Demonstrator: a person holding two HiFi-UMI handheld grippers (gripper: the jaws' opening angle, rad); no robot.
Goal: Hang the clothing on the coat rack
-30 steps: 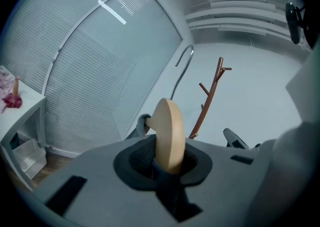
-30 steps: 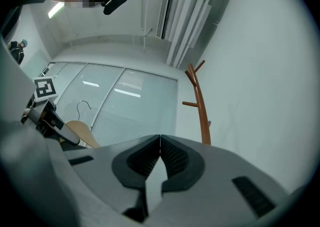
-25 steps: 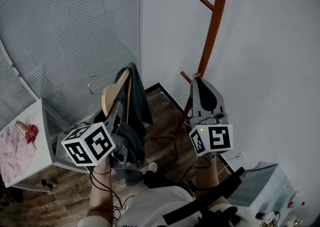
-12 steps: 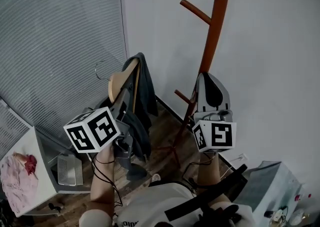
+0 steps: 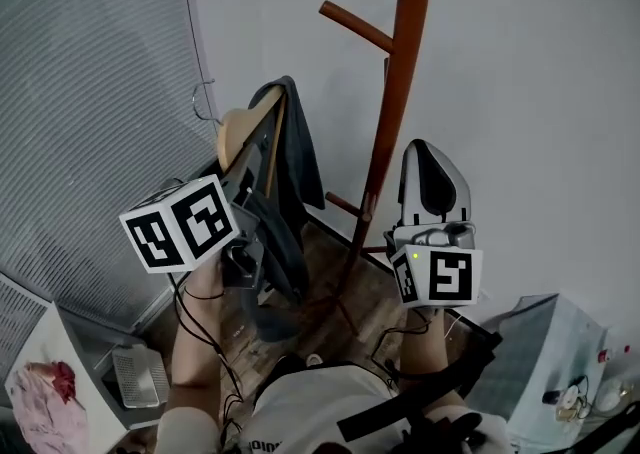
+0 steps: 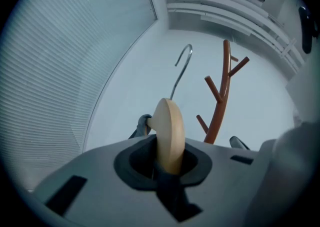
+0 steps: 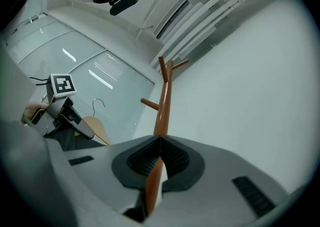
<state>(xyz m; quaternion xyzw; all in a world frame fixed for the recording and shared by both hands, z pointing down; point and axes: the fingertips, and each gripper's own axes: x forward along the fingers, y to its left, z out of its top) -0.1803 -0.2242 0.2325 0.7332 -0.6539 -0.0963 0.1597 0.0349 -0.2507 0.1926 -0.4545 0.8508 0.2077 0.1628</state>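
The left gripper [image 6: 169, 157] pinches the rounded end of a wooden hanger [image 6: 169, 130], jaws clamped on either side of the pale wood. The hanger's wire hook [image 6: 183, 67] rises above and beyond the jaw tips. A dark garment [image 6: 142, 124] drapes over the hanger: a fold shows just left of the wood at the jaw tips, and more dark cloth sits low in the gap between the jaws.

In the head view the left gripper [image 5: 243, 167] holds the hanger [image 5: 236, 134] up in front of the blinds [image 5: 90, 92]. The garment [image 5: 298, 157] hangs down on the side of the jaws that faces the rack [image 5: 390, 112]. The hook [image 5: 203, 100] stands clear of every peg, well apart from the rack.

In its own view the rack [image 6: 220, 102] stands beyond the left jaws and off to their right, pegs angled upward.

The right gripper [image 7: 160, 140] is pressed shut with its tips meeting and nothing between them. The rack's pole [image 7: 162, 105] shows beyond the tips and through the slit below them.

In the head view the right gripper [image 5: 433, 170] points upward just beside the pole, on the side away from the hanger, not touching it.
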